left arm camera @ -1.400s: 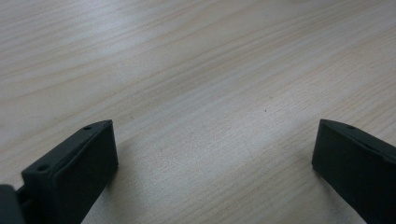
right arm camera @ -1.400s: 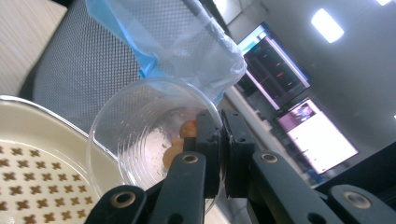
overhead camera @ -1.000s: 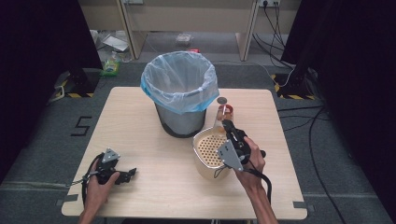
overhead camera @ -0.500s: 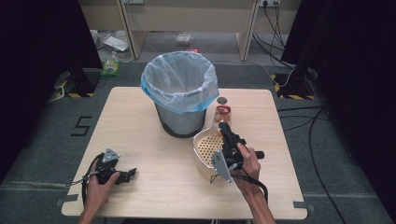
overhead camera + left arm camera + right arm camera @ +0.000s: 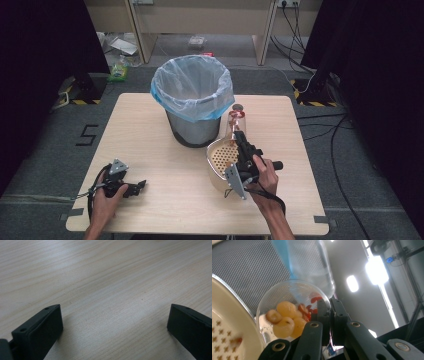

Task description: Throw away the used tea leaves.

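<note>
A clear cup with yellow round fruits and red bits is tipped over a cream perforated strainer bowl at the table's right middle. My right gripper is shut on the cup's rim, rolled so that its grey plate hangs at the lower left. In the right gripper view the jaws pinch the wall of the cup, and the fruits lie at its low side above the strainer. My left gripper rests open near the table's front left, with bare wood between its jaws.
A grey mesh bin lined with a pale blue bag stands at the table's middle back, just left of the cup. In the right gripper view the bin is close behind the cup. Cables and shelving lie beyond the table.
My right hand has rolled and drawn back toward the front edge, tipping the cup further over the strainer. The left gripper has not moved.
</note>
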A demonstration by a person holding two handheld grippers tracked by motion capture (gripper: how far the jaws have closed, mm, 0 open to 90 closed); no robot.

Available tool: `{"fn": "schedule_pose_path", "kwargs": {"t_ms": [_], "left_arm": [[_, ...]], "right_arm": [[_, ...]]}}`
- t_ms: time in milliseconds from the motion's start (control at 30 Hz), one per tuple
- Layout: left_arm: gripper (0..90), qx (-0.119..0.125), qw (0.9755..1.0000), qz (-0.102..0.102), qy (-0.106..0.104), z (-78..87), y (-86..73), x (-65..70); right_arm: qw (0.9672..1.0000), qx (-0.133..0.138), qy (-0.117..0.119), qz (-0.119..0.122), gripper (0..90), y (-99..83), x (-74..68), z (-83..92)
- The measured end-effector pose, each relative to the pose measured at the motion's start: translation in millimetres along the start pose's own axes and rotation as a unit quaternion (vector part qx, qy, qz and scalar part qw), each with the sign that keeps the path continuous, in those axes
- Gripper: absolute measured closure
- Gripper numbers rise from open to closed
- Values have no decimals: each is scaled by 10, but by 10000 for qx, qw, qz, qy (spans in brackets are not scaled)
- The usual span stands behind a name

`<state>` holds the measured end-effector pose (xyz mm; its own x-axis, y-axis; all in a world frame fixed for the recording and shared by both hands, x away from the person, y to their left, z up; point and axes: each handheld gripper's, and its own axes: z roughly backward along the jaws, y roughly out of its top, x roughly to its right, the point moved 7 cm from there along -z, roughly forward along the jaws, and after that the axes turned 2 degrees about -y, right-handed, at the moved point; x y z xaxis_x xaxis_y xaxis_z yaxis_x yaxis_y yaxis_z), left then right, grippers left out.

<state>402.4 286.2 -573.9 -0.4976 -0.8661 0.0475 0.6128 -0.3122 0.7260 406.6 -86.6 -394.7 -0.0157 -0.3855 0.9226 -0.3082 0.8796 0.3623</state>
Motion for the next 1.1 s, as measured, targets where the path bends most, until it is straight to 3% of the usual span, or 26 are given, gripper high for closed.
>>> {"fn": "schedule_pose_path", "kwargs": {"t_ms": [33,67,167,267,333,500,533,567,600,667,900,967,1000,1033,1067,1100], "left_arm": [[0,0,10000,0,0,0,0,0],[0,0,10000,-2,1,0,0,0],[0,0,10000,-1,0,0,0,0],[0,-1,10000,1,0,0,0,0],[0,-1,10000,-2,1,0,0,0],[0,0,10000,-1,1,0,0,0],[0,0,10000,-1,1,0,0,0],[0,1,10000,0,1,0,0,0],[0,-2,10000,-3,1,0,0,0],[0,-2,10000,-3,2,0,0,0],[0,0,10000,0,0,0,0,0],[0,0,10000,0,1,0,0,0],[0,0,10000,-1,1,0,0,0],[0,1,10000,1,0,0,0,0],[0,1,10000,1,0,0,0,0],[0,0,10000,0,1,0,0,0]], "right_arm": [[10000,0,0,0,877,0,0,0],[9998,61,-82,168,877,-7,-7,-7],[9995,157,-168,226,877,40,14,36],[9996,3,-193,207,877,-29,12,-6],[9991,56,-171,394,877,-5,-20,11],[9989,90,-314,325,877,-6,47,30],[9969,234,-401,640,877,31,53,37],[9969,234,-401,640,877,31,53,37],[9988,40,-277,396,877,-41,10,4],[9979,154,-287,554,877,21,1,35],[9975,117,-281,636,877,1,-31,14],[9986,68,-260,455,877,-29,10,0],[9999,-48,-149,-4,877,-76,54,-19],[9997,-99,-95,-212,876,-96,75,-27],[9997,-99,-95,-212,876,-96,75,-27],[9956,-230,62,-902,876,-181,158,-64]]}}
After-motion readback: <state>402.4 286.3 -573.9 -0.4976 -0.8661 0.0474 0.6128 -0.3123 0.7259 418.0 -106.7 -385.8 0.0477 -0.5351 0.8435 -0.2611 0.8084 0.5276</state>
